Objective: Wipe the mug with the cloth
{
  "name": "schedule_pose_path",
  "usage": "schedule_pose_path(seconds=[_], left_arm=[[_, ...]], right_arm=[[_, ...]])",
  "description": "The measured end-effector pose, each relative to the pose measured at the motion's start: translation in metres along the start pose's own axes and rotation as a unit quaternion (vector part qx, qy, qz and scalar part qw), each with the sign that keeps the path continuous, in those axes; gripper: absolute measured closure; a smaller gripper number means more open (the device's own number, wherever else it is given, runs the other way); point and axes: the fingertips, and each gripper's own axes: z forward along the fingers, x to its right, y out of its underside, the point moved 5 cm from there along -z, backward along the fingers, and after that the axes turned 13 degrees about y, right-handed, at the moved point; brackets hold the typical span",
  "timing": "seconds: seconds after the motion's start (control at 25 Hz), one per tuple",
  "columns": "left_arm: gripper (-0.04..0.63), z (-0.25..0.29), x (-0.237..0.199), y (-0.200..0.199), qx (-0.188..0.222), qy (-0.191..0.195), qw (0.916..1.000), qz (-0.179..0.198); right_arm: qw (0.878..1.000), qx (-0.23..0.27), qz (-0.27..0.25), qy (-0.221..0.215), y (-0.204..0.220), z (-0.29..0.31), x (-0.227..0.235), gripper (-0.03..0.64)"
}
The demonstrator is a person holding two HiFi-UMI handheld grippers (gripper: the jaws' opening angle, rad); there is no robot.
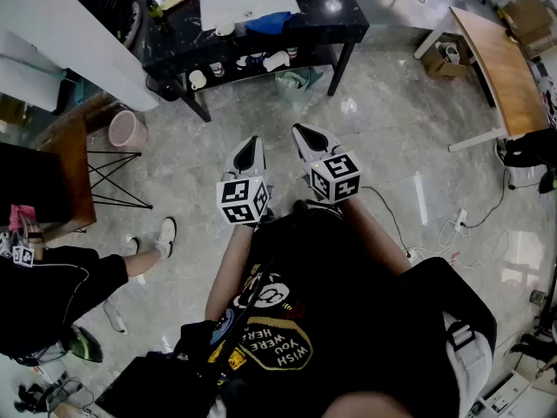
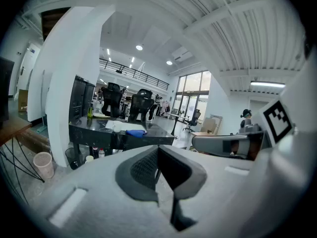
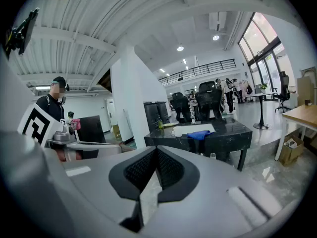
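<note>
Left gripper (image 1: pixel 250 146) & right gripper (image 1: pixel 306 138) both closed tight on nothing, side by side aimed fwd, prob. a carry pose, since mug (image 1: pixel 224 30) & blue cloth (image 1: pixel 268 23) sit on desk (image 1: pixel 344 11) well ahead.

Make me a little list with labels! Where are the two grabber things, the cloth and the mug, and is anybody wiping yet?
left gripper: shut, empty, held over the floor
right gripper: shut, empty, beside the left one
table: black, some way ahead of both grippers
cloth: blue, lying on the table
mug: small, white, on the table just left of the cloth
bin: pink, on the floor near the table's left end
wiping: not begun; neither gripper is near the cloth or mug
</note>
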Motion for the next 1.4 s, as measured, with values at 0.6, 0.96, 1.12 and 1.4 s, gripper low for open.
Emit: schedule_pose_path(seconds=[0.6, 0.96, 1.12, 1.4], left_arm=[[0.591, 0.0, -0.009, -0.003, -0.003, 0.004, 1.0, 0.004], [0.591, -0.012, -0.033, -0.007, -0.006, 0.014, 0.9999, 0.0], [0.591, -0.015, -0.049, -0.009, -0.013, 0.019, 0.9997, 0.001], [0.592, -0.001, -0.085, -0.024, -0.021, 0.018, 0.9996, 0.002]], right_arm=[[1.0, 0.0, 0.02, 0.004, 0.002, 0.006, -0.002, 0.615], [1.0, -0.011, 0.018, 0.005, 0.003, 0.025, -0.023, 0.615], [1.0, -0.015, 0.009, 0.013, 0.003, 0.037, -0.038, 0.614], [0.999, -0.017, -0.016, 0.022, -0.01, 0.072, -0.045, 0.614]])
